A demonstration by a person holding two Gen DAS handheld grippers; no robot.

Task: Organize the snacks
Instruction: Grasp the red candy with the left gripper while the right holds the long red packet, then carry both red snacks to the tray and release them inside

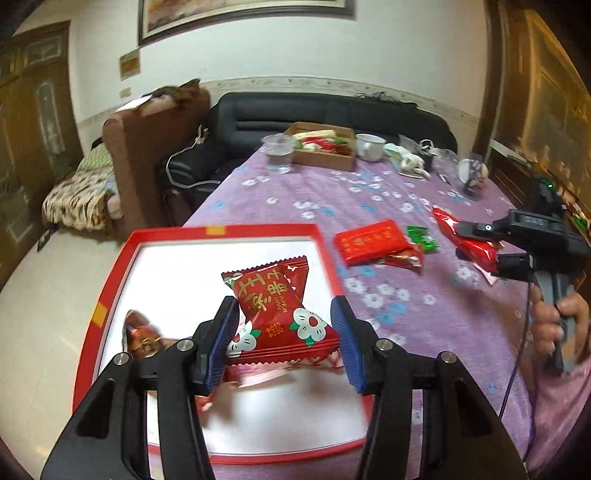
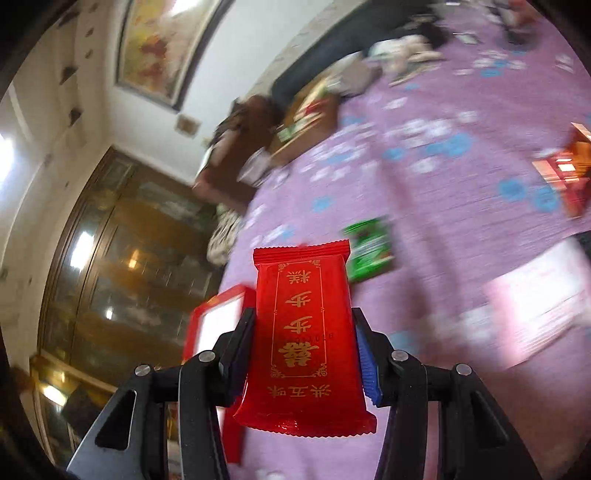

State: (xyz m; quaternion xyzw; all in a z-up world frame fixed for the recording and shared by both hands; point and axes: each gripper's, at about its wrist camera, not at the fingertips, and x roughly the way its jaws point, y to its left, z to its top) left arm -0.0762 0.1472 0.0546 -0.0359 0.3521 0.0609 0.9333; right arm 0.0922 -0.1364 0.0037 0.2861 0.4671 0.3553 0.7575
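Carrying snacks: my left claw (image 1: 286,328) pinches a light, crinkly packet (image 1: 282,310) by its sides above the tray (image 1: 225,230); my right claw (image 2: 304,354) clamps a slippery red bar (image 2: 306,332) mid-length, tray lower-left.

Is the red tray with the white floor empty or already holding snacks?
Holding snacks: a gold-foil sweet and red wrappers lie on the red tray.

Home living room: sofa (image 1: 332,110), framed painting (image 1: 243,14), clothed table (image 1: 369,192).
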